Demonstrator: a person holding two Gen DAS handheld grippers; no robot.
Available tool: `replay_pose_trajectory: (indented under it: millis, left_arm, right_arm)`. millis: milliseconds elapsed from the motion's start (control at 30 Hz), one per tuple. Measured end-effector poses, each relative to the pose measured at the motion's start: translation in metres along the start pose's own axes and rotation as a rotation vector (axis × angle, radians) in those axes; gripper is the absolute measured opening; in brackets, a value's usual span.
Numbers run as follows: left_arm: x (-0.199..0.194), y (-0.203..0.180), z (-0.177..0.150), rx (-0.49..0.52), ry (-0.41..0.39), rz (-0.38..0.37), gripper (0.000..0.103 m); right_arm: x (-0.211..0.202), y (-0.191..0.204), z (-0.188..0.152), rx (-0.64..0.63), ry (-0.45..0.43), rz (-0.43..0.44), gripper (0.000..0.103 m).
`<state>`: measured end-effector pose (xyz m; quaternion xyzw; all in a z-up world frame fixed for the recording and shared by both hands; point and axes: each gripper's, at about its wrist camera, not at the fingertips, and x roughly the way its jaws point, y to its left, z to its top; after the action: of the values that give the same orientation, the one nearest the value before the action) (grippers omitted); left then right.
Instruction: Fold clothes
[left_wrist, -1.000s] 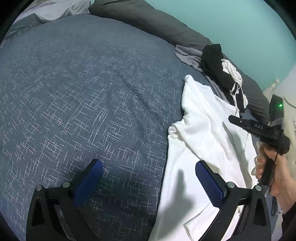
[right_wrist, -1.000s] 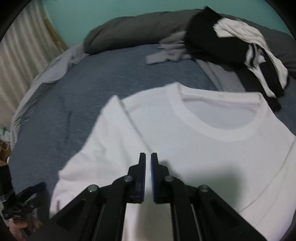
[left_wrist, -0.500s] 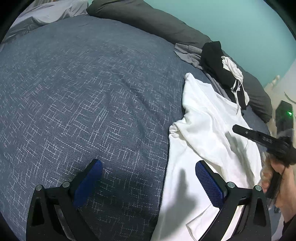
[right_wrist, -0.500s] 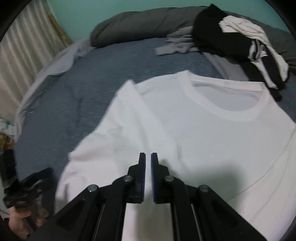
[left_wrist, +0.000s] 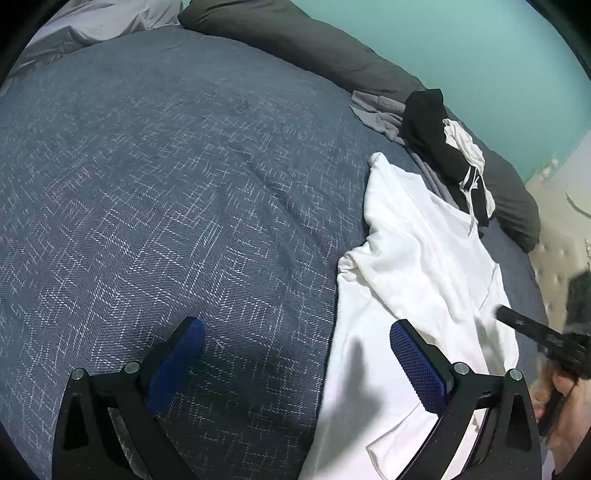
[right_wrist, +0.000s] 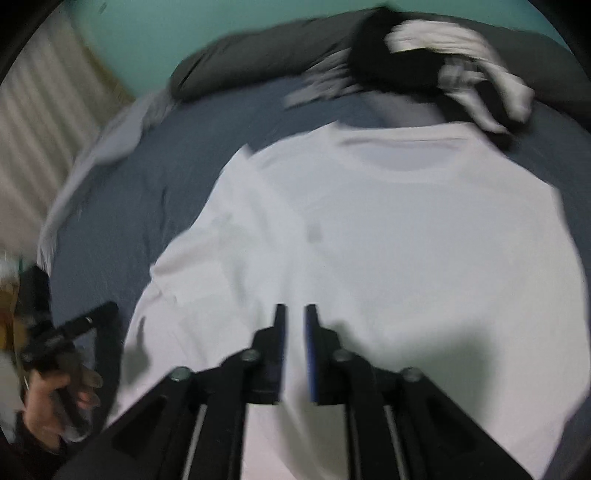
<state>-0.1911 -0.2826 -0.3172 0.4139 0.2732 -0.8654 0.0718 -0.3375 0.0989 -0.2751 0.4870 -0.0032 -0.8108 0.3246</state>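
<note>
A white T-shirt (left_wrist: 417, 258) lies spread on the blue bed cover (left_wrist: 166, 184), collar toward the far wall, its left sleeve rumpled. My left gripper (left_wrist: 295, 332) is open above the cover at the shirt's left edge, its right finger over the white cloth, nothing between the pads. In the blurred right wrist view the T-shirt (right_wrist: 369, 229) fills the middle. My right gripper (right_wrist: 295, 312) hovers over its lower chest; its jaws are opening, with a narrow gap and nothing between them. A hand holds the right gripper (left_wrist: 535, 332) at the shirt's right side.
A heap of black and white clothes (left_wrist: 439, 147) and a grey garment (left_wrist: 376, 114) lie beyond the collar. A dark grey pillow (left_wrist: 295, 40) runs along the teal wall. A hand holds the left gripper (right_wrist: 70, 332) at the left edge.
My right gripper has drawn back from the collar toward the shirt's lower part, and its shut jaws have parted slightly. My left gripper has stayed put and open.
</note>
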Motion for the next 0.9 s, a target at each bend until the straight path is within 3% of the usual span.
replay_pose_trajectory:
  millis: [33, 67, 300, 400, 733, 800, 833, 900]
  left_arm:
    - [0.000, 0.000, 0.000, -0.001, 0.001, -0.002, 0.103]
    - [-0.001, 0.000, 0.000, -0.003, 0.001, -0.006, 0.103]
    - [-0.003, -0.006, 0.000, 0.000, 0.000, -0.022, 0.103]
    - [-0.003, -0.008, 0.000, 0.007, 0.000, -0.024, 0.103]
    - [0.003, -0.010, -0.002, 0.015, 0.010, -0.013, 0.103]
    - [0.004, -0.010, -0.002, 0.017, 0.012, -0.011, 0.103]
    - [0.004, -0.010, -0.002, 0.018, 0.012, -0.010, 0.103]
    - [0.006, -0.010, -0.002, 0.019, 0.014, -0.008, 0.103]
  right_arm:
    - [-0.016, -0.013, -0.005, 0.034, -0.020, -0.013, 0.035]
    - [-0.030, -0.024, -0.011, 0.057, -0.030, -0.022, 0.038]
    - [-0.091, -0.094, -0.073, 0.167, -0.003, -0.146, 0.038]
    - [-0.102, -0.112, -0.100, 0.218, 0.003, -0.159, 0.038]
    - [-0.099, -0.136, -0.145, 0.265, 0.020, -0.202, 0.038]
    - [-0.099, -0.136, -0.148, 0.255, 0.016, -0.210, 0.034]
    - [-0.100, -0.136, -0.149, 0.253, 0.011, -0.217, 0.021]
    - [-0.106, -0.136, -0.151, 0.263, -0.016, -0.218, 0.014]
